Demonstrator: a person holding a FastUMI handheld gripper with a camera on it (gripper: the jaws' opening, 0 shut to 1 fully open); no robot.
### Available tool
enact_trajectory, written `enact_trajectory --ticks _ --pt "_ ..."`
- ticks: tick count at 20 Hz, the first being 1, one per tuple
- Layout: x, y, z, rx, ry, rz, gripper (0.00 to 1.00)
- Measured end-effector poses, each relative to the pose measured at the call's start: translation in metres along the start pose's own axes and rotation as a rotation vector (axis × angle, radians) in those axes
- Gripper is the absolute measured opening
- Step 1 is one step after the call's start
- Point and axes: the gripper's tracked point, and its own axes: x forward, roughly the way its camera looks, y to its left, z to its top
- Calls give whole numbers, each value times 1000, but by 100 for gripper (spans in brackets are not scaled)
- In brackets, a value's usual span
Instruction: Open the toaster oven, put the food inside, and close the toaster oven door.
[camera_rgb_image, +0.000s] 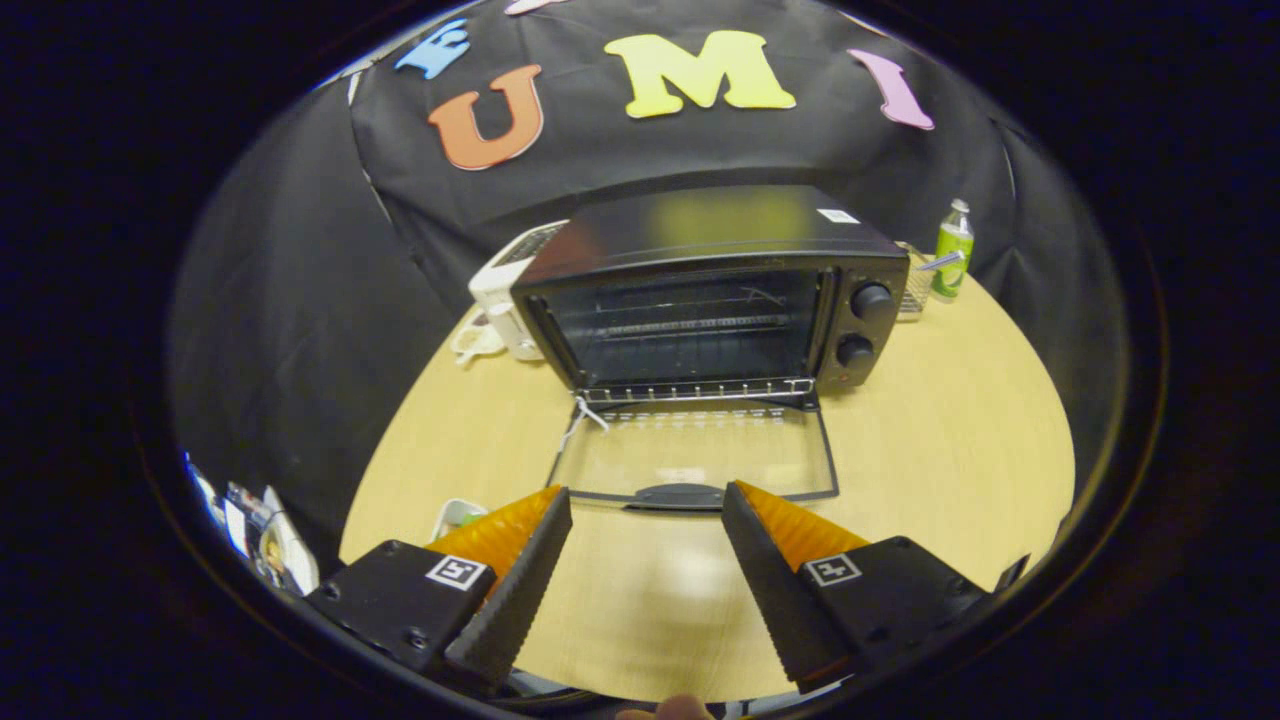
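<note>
Two things mattered most for handling: the toaster oven (700, 290) and its glass door (695, 450), which already lay folded down flat onto the tabletop (960, 450) toward the gripper (645, 505). The oven sat at twelve o'clock from the fingers, a boxy black metal shell with a dull sheen on top, two round knobs (862, 325) stacked on its right-hand panel, and a wire rack (690, 325) visible inside the dark cavity. It looked heavy and rigid enough to stay put under a light push. The door seemed stiffer than it was sturdy: a clear pane in a thin dark frame, hinged at the oven's base, probably fragile if knocked. Its best hold was judged to be the dark curved handle (680, 494) on the free edge, lying just ahead of and between the fingertips; a white string (585, 415) hung from the door's left hinge corner.

The gripper's fingers stood wide apart and held nothing, their inner faces ribbed black, likely grippy, backed with orange.

At about eight o'clock, beside the left finger, a small white dish (455, 515) peeked out; whether it held the food could not be told. Behind the oven at ten o'clock stood a white appliance (505, 290), and at two o'clock a green bottle (953, 250) beside a clear container (915, 290). The tabletop was smooth pale wood.
</note>
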Motion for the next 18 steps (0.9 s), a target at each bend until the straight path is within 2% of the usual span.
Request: enact_trajectory --ticks 2,4,7,10,13,17,18 --pt "-20 21 2 58 47 115 100" --pt "-35 40 -2 170 119 211 100" --pt "-46 67 -13 335 240 318 100" --pt "-38 84 -30 401 353 367 99" --pt "-25 104 -52 395 443 393 96" --pt "1 118 -81 395 535 372 89" --pt "5 121 -87 388 556 374 84"
